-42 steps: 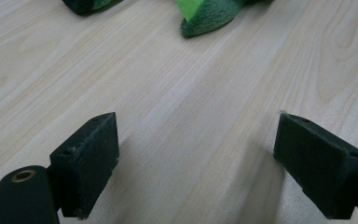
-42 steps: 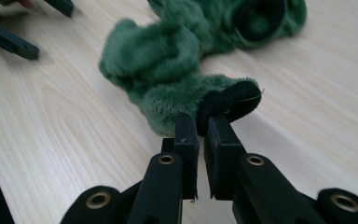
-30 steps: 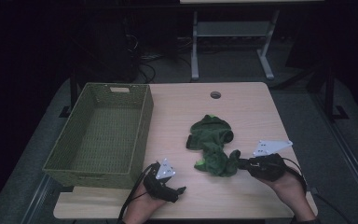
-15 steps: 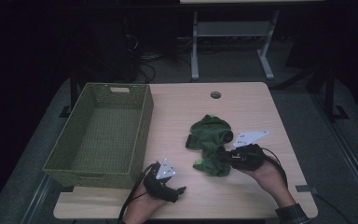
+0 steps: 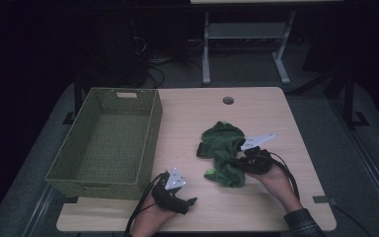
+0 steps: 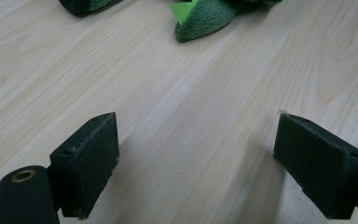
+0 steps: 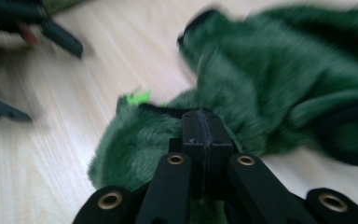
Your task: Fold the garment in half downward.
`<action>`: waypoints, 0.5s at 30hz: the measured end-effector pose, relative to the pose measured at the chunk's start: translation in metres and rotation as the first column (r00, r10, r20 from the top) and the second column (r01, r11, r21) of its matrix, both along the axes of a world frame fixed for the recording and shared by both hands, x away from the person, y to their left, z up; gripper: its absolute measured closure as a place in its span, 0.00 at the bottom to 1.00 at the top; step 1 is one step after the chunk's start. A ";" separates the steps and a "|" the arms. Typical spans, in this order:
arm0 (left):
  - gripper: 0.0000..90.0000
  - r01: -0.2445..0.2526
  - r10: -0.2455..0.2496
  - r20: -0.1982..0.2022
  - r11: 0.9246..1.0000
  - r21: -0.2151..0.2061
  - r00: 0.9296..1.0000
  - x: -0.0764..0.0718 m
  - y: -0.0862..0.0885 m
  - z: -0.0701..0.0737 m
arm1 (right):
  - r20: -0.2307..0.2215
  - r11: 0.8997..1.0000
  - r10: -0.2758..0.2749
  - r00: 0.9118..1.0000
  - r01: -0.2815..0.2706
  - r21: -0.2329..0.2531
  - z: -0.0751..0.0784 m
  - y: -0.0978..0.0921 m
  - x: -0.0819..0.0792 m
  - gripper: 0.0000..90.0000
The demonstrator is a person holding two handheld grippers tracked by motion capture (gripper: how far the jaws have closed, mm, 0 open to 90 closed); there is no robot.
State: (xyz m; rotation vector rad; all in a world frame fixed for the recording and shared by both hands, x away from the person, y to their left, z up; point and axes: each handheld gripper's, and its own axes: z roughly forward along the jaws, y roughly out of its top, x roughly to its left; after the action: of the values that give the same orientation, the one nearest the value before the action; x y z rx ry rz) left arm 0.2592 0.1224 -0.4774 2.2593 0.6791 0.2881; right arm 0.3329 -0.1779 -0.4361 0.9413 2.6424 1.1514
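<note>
Your right gripper (image 7: 200, 140) has its jaws pressed together at the near edge of the green fleece garment (image 5: 223, 153), and it looks as though a fold of the fleece may be pinched between them, though the blurred right gripper view leaves that unsure. The garment lies crumpled on the desk (image 5: 197, 113), right of centre and well apart from the green woven basket (image 5: 150, 143) at the left. That low grip at the edge suits lifting or dragging it toward the basket, which I judge to be the aim. Your left gripper (image 5: 180, 202) rests low on the desk near the front edge, jaws wide apart on bare wood, with the garment's bright green tab (image 6: 182, 10) just ahead of it, ready to take a second corner.
</note>
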 end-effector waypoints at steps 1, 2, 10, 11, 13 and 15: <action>0.15 0.000 0.000 0.000 1.000 0.000 1.000 0.000 0.000 0.000 | -0.011 1.000 0.006 1.000 -0.006 -0.006 -0.004 0.002 0.001 1.00; 0.15 0.001 -0.001 0.000 1.000 0.000 1.000 0.000 0.000 0.000 | -0.022 1.000 0.013 1.000 -0.014 -0.008 -0.008 0.004 0.002 1.00; 0.15 0.001 -0.001 0.000 1.000 0.000 1.000 0.000 0.000 0.000 | -0.095 0.998 0.020 0.995 -0.026 -0.063 -0.019 0.017 0.002 1.00; 0.15 0.000 0.000 0.000 1.000 0.000 1.000 0.000 0.000 0.000 | -0.098 0.997 0.023 0.995 -0.030 -0.078 -0.018 0.018 0.001 1.00; 0.15 0.001 -0.001 0.000 1.000 0.000 1.000 0.000 0.000 0.000 | -0.108 0.996 0.024 0.994 -0.033 -0.083 -0.018 0.020 -0.001 1.00; 0.15 0.001 -0.001 0.000 1.000 0.000 1.000 0.000 0.000 0.000 | -0.123 0.997 0.012 0.992 -0.021 -0.072 -0.019 0.020 -0.001 1.00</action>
State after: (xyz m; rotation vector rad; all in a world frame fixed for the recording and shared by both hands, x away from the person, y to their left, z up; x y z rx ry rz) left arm 0.2592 0.1225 -0.4774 2.2595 0.6777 0.2877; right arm 0.3322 -0.1578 -0.4549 1.0089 2.7720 1.0244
